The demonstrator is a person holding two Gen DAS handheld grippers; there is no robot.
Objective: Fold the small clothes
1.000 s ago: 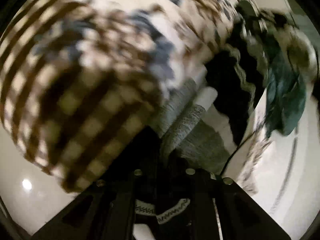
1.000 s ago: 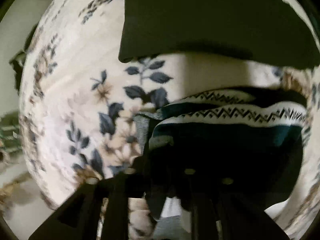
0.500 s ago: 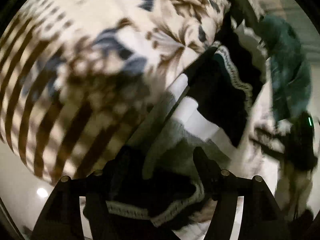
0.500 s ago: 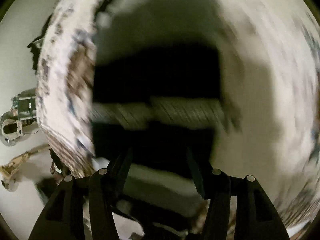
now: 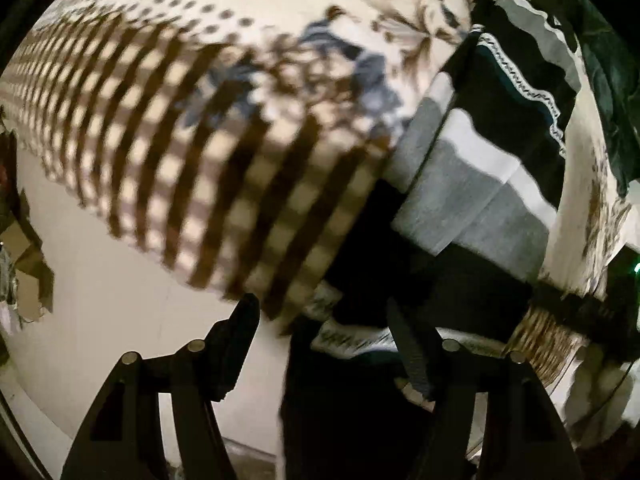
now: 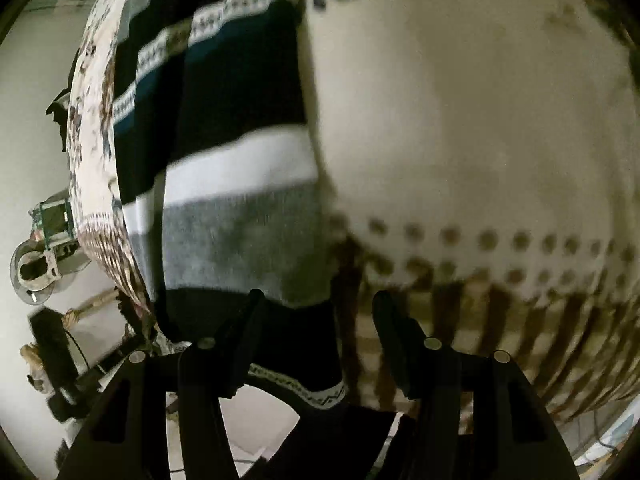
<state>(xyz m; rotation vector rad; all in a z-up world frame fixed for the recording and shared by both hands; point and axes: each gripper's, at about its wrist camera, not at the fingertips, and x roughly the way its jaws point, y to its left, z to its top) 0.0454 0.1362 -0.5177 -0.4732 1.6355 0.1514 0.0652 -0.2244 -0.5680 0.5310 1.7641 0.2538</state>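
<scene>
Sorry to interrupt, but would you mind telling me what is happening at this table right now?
A person with a hand-held gripper in each hand is folding a dark knitted garment with white, grey and teal bands. It lies on a cream tablecloth with a brown checked border. The left hand-held gripper and the right hand-held gripper are both open at the garment's near edge, which hangs over the table edge.

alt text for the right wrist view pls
A striped knit garment with black, teal, white and grey bands and zigzag trim lies on a cream tablecloth printed with brown dots and checks. The right claw sits open at the garment's near edge, which hangs over the table edge between its black fingers.
</scene>
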